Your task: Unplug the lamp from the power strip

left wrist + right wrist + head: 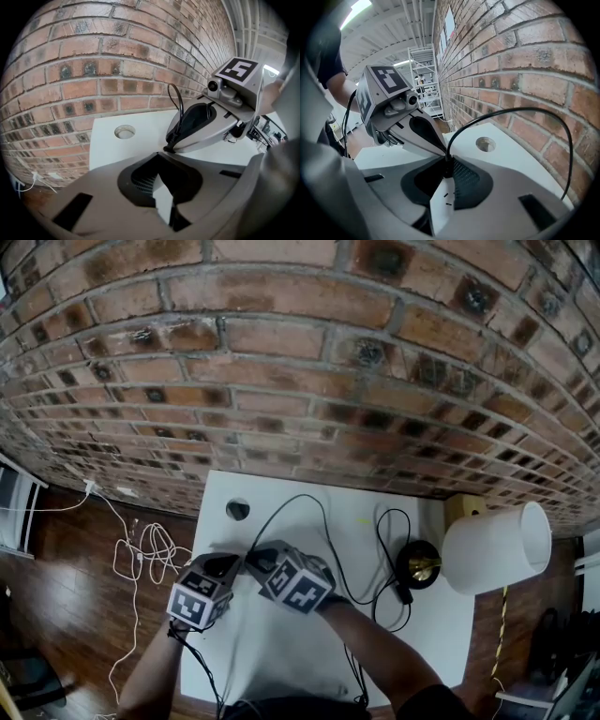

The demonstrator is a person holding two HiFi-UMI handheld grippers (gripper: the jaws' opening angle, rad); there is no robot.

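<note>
Head view: lamp (495, 549) on white desk (281, 648), brick wall (281, 362).

Head view steeply down on table (272, 648); gripper views low, close, toward shared brick wall (281, 352).

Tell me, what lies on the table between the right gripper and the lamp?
A black cord, looping across the white table between the right gripper and the lamp; the head view shows it.
</note>
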